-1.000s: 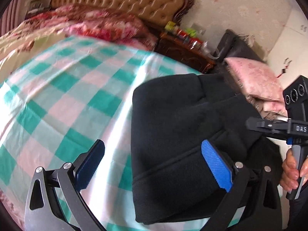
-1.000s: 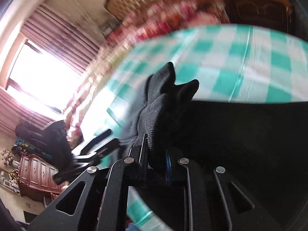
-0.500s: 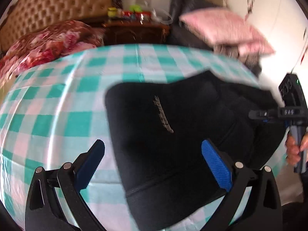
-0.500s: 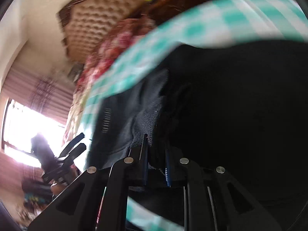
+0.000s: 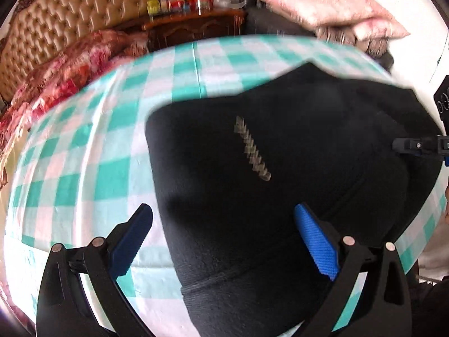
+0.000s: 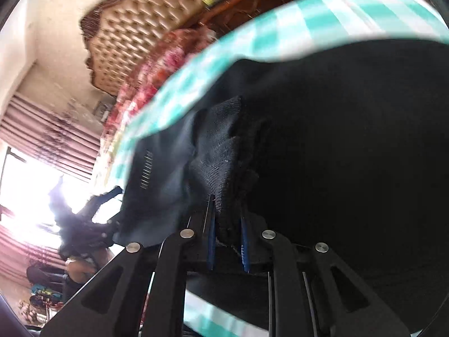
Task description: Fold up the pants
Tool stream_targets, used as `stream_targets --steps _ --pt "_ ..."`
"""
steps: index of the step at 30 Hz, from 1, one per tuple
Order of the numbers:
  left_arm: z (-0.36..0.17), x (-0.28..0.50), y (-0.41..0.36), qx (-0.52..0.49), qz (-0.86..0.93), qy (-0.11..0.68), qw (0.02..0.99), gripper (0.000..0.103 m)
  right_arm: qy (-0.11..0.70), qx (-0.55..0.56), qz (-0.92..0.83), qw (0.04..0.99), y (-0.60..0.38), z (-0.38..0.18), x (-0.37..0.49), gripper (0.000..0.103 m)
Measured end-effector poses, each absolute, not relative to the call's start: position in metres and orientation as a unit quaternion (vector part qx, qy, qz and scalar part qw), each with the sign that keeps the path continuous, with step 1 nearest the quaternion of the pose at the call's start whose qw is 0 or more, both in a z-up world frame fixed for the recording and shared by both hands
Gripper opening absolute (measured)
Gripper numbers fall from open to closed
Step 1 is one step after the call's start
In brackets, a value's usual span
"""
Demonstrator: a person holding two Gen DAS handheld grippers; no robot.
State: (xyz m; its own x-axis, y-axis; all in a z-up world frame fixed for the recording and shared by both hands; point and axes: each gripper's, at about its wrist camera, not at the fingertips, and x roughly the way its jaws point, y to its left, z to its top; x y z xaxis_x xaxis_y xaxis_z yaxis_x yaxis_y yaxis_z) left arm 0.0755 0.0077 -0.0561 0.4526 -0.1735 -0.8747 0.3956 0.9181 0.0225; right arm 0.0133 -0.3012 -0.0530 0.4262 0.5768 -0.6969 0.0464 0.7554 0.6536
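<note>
Black pants [image 5: 266,168] with a small grey logo lie folded on the green-and-white checked bedsheet [image 5: 92,154]. My left gripper [image 5: 224,236] is open and empty, hovering above the near end of the pants. My right gripper [image 6: 227,224] is shut on a bunched edge of the pants [image 6: 221,151]; it also shows at the right edge of the left wrist view [image 5: 415,146]. The left gripper appears small at the left of the right wrist view [image 6: 103,196].
A tufted tan headboard [image 5: 70,19] and a red floral blanket [image 5: 64,70] lie at the far side. A dark wooden nightstand [image 5: 196,28] holds jars. Pink pillows [image 5: 322,2] rest on a dark chair beyond the bed. A bright window with pink curtains [image 6: 33,168] is behind.
The left gripper has swung right and lifted, now showing the pants' logo side. The right gripper, still holding the fabric edge, has pulled it across the pants.
</note>
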Motion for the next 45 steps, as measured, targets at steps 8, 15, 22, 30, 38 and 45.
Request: stream_targets --steps 8,15,22,30,38,45 --pt "-0.01 0.069 0.024 0.063 -0.134 0.433 0.889 0.101 0.434 0.155 0.117 0.88 -0.295 0.017 0.002 0.073" --pt "-0.011 0.137 -0.005 -0.01 -0.156 0.462 0.873 0.101 0.445 0.039 0.197 0.873 -0.214 0.008 0.062 0.073" --pt "-0.073 0.174 -0.01 0.008 -0.138 0.551 0.823 0.101 0.513 -0.06 0.192 0.835 -0.187 -0.035 0.09 0.073" --pt "-0.03 0.116 0.021 0.007 -0.148 0.494 0.857 0.101 0.477 -0.023 0.183 0.86 -0.222 -0.013 0.034 0.074" --pt "-0.083 0.087 0.049 0.0 -0.12 0.535 0.837 0.102 0.489 0.124 0.172 0.846 -0.267 -0.03 0.019 0.083" --pt "-0.023 0.071 0.024 0.048 -0.084 0.457 0.884 0.101 0.382 0.288 0.099 0.872 -0.391 0.017 -0.059 0.084"
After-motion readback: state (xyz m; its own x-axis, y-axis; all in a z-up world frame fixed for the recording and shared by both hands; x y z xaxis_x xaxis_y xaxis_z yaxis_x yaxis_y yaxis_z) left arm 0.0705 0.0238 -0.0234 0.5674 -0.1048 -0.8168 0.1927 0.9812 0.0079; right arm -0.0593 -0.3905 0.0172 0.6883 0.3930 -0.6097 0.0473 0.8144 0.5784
